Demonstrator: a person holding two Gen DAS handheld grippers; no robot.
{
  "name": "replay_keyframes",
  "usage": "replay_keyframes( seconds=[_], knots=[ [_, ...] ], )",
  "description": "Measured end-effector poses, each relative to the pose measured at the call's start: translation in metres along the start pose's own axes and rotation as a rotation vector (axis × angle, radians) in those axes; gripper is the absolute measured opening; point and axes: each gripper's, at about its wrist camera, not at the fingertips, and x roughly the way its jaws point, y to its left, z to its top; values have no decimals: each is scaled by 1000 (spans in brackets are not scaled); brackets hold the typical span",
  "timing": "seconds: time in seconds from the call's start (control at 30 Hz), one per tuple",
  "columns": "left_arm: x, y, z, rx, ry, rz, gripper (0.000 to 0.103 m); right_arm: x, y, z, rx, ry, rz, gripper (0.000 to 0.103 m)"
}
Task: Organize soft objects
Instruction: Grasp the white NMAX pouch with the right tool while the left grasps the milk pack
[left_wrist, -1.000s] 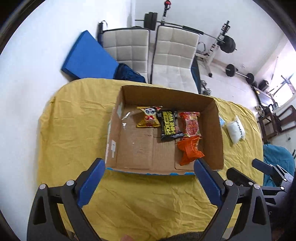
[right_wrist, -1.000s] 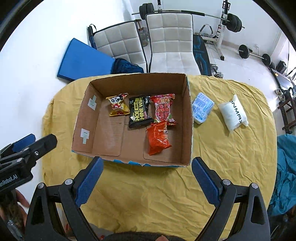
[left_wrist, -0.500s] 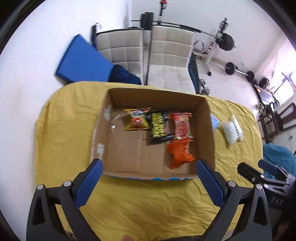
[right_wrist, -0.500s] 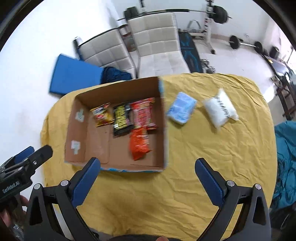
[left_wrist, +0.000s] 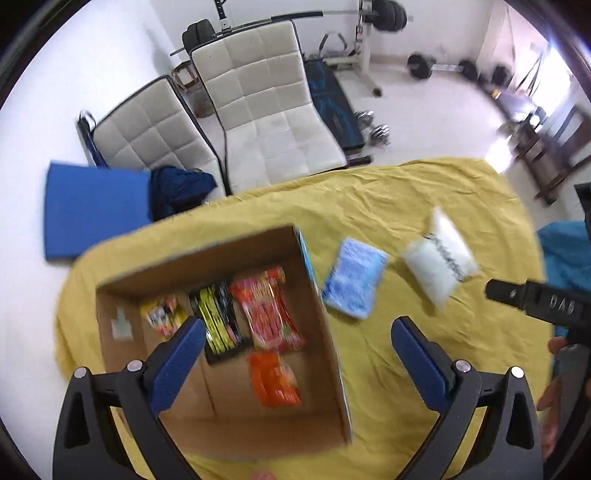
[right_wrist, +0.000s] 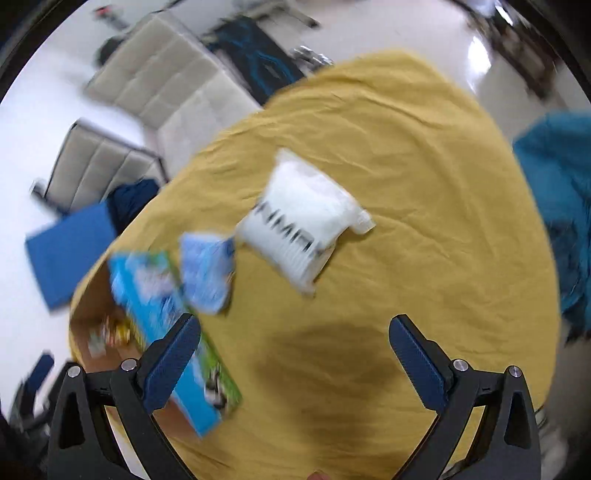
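A table draped in a yellow cloth (left_wrist: 424, 206) filled both wrist views, with two white padded chairs (left_wrist: 273, 110) and gym weights on the floor behind it. On the cloth stood an open cardboard box (left_wrist: 325, 354), its outer wall printed blue (right_wrist: 162, 317). Inside, blurred by camera motion, lay a red snack packet (left_wrist: 267, 310), a black-and-yellow packet (left_wrist: 219, 317), an orange packet (left_wrist: 275, 380) and a small yellow packet (left_wrist: 162, 317). Outside the box, a white soft pack (right_wrist: 306, 218) lay on the cloth, with a light-blue soft pack (right_wrist: 207, 269) between it and the box, near the box wall. The left gripper (left_wrist: 297, 350) hung above the box's right wall, jaws spread wide and empty. The right gripper (right_wrist: 293, 354) hovered over bare cloth short of the white pack, its jaws spread to their widest after having just been opening, nothing between them.
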Motion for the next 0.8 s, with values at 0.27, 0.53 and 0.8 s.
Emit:
replay_keyframes(
  seconds=[0.27, 0.53, 0.8],
  knots=[
    [69, -22, 52, 45, 73, 157, 103, 100, -23, 58, 305, 136, 112, 103],
    [109, -43, 76, 84, 183, 87, 103, 141, -12, 73, 213, 189, 16, 87],
    [138, -78, 95, 195, 264, -23, 103, 119, -39, 62, -50, 238, -86, 82]
  ],
)
